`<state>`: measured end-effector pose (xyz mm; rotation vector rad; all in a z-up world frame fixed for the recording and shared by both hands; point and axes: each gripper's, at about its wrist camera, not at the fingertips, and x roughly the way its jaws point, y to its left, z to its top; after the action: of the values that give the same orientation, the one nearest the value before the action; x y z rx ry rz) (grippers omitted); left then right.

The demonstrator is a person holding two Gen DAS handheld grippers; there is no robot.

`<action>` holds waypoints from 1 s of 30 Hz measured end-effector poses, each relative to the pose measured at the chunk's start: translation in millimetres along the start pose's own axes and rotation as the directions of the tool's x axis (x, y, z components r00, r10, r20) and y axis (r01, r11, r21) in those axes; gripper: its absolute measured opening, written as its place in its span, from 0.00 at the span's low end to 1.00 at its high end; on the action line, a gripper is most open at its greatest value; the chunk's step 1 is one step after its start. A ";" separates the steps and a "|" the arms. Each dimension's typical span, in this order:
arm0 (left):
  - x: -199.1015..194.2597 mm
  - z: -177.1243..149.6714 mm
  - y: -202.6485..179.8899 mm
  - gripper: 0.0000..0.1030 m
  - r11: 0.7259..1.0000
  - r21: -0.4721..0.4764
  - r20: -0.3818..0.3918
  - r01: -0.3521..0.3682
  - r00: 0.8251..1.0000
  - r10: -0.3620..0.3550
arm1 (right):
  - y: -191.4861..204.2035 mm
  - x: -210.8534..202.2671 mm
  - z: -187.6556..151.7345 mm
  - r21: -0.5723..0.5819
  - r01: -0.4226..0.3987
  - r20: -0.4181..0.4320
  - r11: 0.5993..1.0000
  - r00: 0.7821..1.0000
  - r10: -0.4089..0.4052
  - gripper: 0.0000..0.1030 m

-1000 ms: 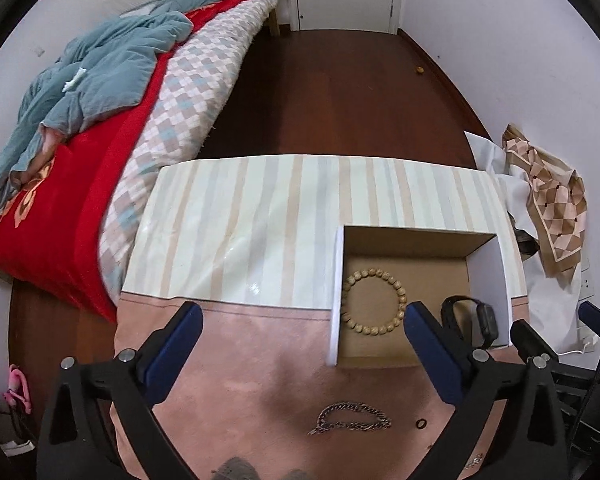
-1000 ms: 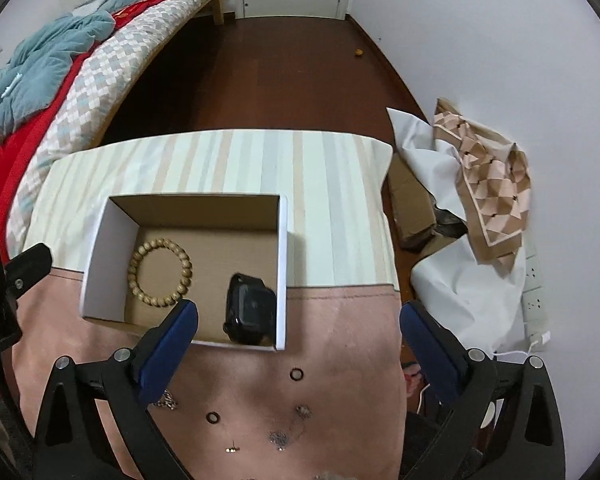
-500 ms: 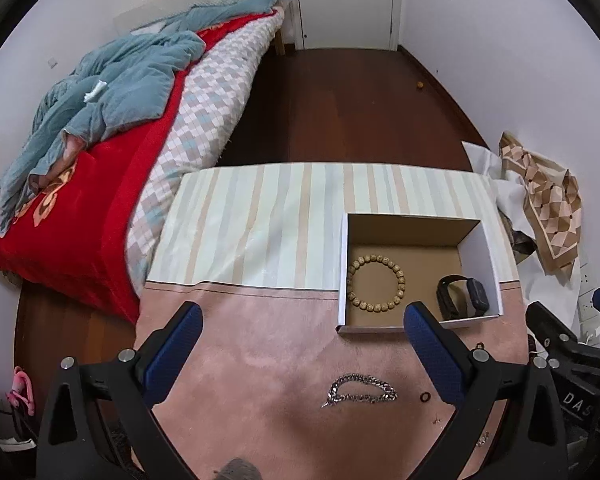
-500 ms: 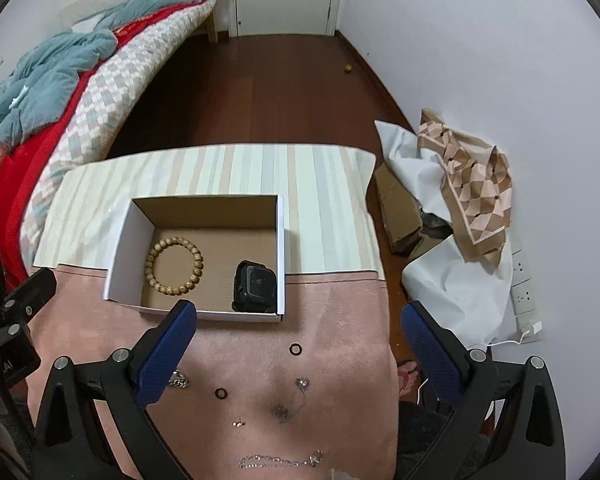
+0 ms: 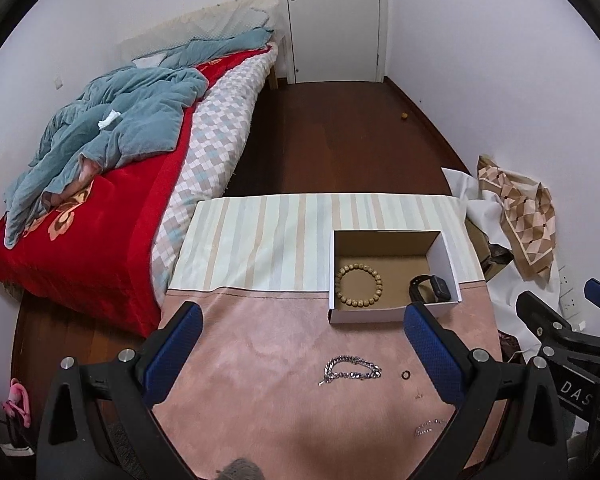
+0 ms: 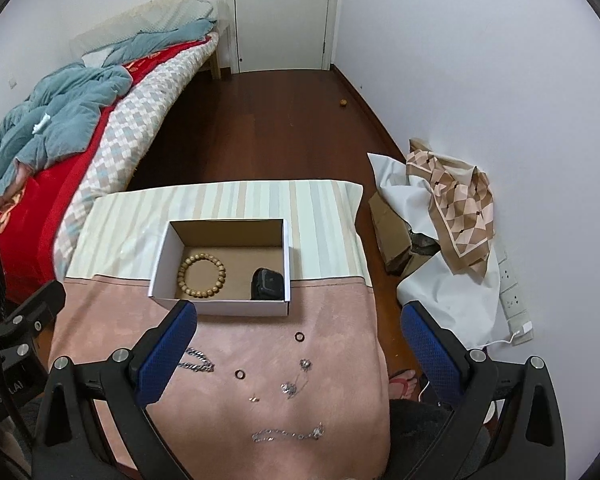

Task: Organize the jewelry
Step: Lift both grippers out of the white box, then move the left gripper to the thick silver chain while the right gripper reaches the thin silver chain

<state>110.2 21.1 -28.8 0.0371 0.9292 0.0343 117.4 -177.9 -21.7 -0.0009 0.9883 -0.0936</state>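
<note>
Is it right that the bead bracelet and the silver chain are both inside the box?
Not quite. The bead bracelet is inside the box, but the silver chain lies outside on the pink cloth, in front of the box. The right wrist view shows it.

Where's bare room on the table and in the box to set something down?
Free: the striped cloth behind and left of the box; the pink cloth left of the chunky chain; box floor between the bead bracelet and the watch. Crowded: pink cloth in front of the box, with rings, pendants and the thin chain.
</note>
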 end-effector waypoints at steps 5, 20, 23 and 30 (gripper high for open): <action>-6.6 -9.8 5.7 1.00 1.000 -0.019 -0.001 -0.006 1.000 0.006 | -4.3 -6.9 -10.2 0.029 -0.033 -0.007 0.999 0.999 0.033 1.00; 80.6 -99.5 5.2 1.00 0.995 0.001 -0.264 -0.101 0.960 0.098 | -75.9 106.2 -129.8 0.302 -0.040 -0.338 0.952 0.930 0.147 0.91; 94.0 -117.0 0.2 1.00 0.994 0.018 -0.305 -0.110 0.946 0.110 | -75.9 128.8 -160.5 0.310 -0.017 -0.395 0.951 0.907 0.145 0.72; 116.8 -140.9 -1.6 1.00 0.992 0.038 -0.373 -0.119 0.920 0.124 | -54.5 148.2 -181.5 0.221 0.022 -0.404 0.975 0.912 0.071 0.52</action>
<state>67.2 27.3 -206.6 0.1053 1.3102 0.1544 42.7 -236.3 -242.7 0.2459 1.3952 -0.1861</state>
